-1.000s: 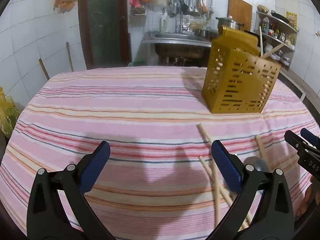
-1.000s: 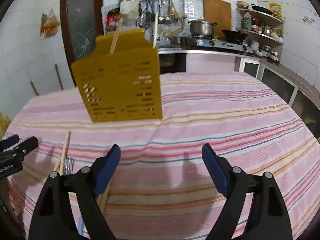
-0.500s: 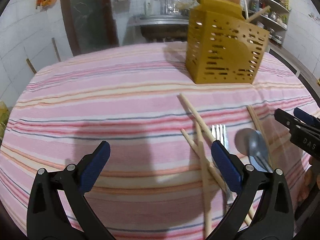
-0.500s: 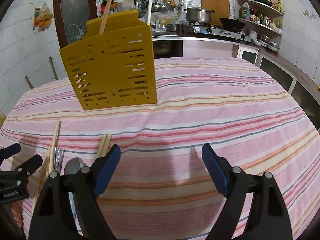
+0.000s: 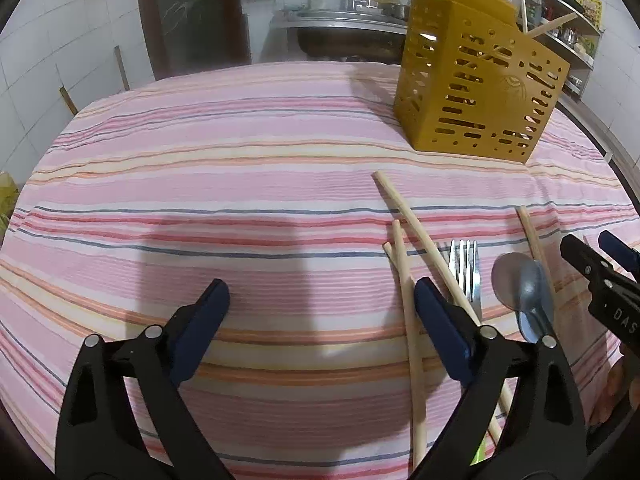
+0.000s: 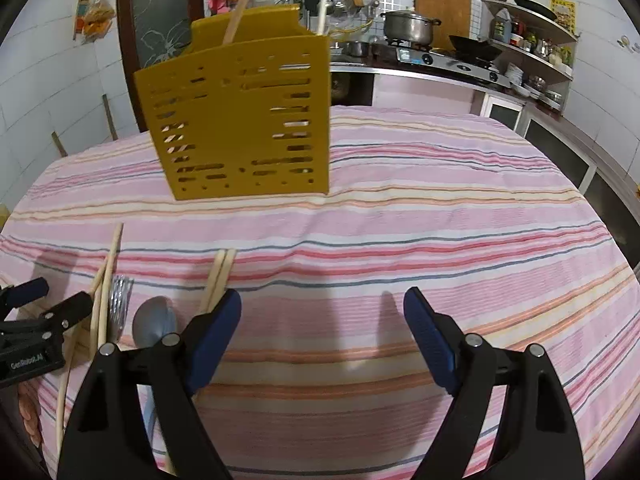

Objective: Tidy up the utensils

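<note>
- Left gripper (image 5: pixel 322 296) low over the striped cloth (image 5: pixel 240 184) of the bench, jaws wide apart and closing, only bare cloth between them.
- Right-side pad of that gripper just above the chopsticks (image 5: pixel 408 300), no contact to be made out.
- Right gripper (image 6: pixel 322 316) also over the cloth, jaws wide apart, nothing between them.
- Yellow rack (image 5: pixel 476 92) upright at the far side of the bench, slotted walls, two chopsticks sticking out of its top, both leaning.
- Loose utensils lying flat on the cloth on the near side of the rack, well apart from it.
- Three chopsticks crossed in a loose bundle, one long stick slanting over the other two.
- Fork (image 5: pixel 464 270) just right of the bundle, tines pointing toward the rack, partly under the long stick.
- Spoon (image 5: pixel 520 288) beside the fork, bowl toward the rack, handle running under the left gripper's body.
- One more pair of chopsticks (image 6: pixel 218 280) at the spoon's right, side by side, ends under the right gripper's left pad in the right wrist view.
- In each wrist view, the other gripper's tip at the frame edge, near the utensils.
- Behind the bench: tiled wall, dark door, sink, stove with a pot (image 6: pixel 408 26), shelves.
</note>
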A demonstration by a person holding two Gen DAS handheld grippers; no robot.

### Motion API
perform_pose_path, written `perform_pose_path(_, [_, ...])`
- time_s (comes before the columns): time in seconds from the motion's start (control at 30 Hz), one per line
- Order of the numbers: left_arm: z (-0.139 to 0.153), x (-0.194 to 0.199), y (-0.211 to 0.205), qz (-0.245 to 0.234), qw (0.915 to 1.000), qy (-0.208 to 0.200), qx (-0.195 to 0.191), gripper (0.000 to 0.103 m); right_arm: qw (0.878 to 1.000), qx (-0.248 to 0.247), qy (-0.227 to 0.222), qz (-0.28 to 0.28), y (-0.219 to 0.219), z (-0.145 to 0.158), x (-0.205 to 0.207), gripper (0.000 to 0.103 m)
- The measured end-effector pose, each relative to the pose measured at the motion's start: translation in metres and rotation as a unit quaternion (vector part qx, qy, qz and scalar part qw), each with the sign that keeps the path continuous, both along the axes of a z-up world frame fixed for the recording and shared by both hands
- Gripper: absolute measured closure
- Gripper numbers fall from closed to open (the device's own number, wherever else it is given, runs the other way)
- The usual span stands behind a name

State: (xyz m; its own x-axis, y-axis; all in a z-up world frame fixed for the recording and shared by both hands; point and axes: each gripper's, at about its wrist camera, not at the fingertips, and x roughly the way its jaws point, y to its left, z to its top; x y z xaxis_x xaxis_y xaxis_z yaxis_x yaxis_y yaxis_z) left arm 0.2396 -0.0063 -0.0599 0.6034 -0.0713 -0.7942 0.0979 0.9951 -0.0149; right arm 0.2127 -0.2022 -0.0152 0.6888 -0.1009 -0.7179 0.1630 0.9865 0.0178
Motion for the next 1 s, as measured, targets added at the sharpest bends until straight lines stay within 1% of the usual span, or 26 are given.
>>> perform_pose_path(0.13, [0.000,0.000,-0.002,-0.001,1.0000,-0.002,0.007,0.013,1.000,0.023,0.010,0.010,0.003,-0.004,0.001,0.021])
perform_pose_path(0.3, [0.000,0.000,-0.002,0.000,1.0000,-0.002,0.009,0.013,1.000,0.017,0.015,0.019,0.013,-0.005,0.002,0.021])
perform_pose_path(0.43, [0.000,-0.001,-0.002,0.001,0.9999,0.001,0.012,0.013,1.000,0.003,0.022,0.015,0.020,-0.006,0.001,0.021])
perform_pose_path(0.6, [0.001,-0.004,-0.002,0.007,0.9998,0.006,0.016,0.013,0.999,-0.002,0.045,0.015,0.030,-0.011,0.000,0.022])
perform_pose_path(0.63, [0.001,-0.005,-0.002,0.008,0.9998,0.006,0.016,0.015,0.999,-0.005,0.046,0.015,0.031,-0.011,0.000,0.022])
perform_pose_path(0.77, [0.003,-0.006,-0.001,0.009,0.9999,0.004,0.013,0.026,0.999,0.007,0.049,0.021,0.033,-0.011,0.000,0.033])
perform_pose_path(0.8, [0.003,-0.006,-0.001,0.010,0.9999,0.004,0.010,0.027,0.998,0.008,0.050,0.022,0.034,-0.010,0.001,0.037])
perform_pose_path(0.83, [0.003,-0.006,-0.001,0.010,0.9999,0.005,0.009,0.029,0.998,0.009,0.050,0.022,0.036,-0.010,0.002,0.039])
perform_pose_path(0.9, [0.003,-0.007,-0.003,0.008,0.9999,0.005,0.011,0.031,0.998,0.007,0.051,0.022,0.040,-0.009,0.004,0.047])
perform_pose_path(0.93, [0.003,-0.007,-0.004,0.007,0.9999,0.005,0.012,0.034,0.998,0.006,0.052,0.022,0.043,-0.009,0.004,0.049])
perform_pose_path(0.97, [0.003,-0.007,-0.006,0.006,0.9999,0.004,0.013,0.038,0.998,0.004,0.053,0.023,0.046,-0.009,0.005,0.054])
perform_pose_path(1.0, [0.004,-0.005,-0.008,0.004,0.9999,0.005,0.012,0.039,0.998,0.004,0.055,0.025,0.049,-0.008,0.006,0.060])
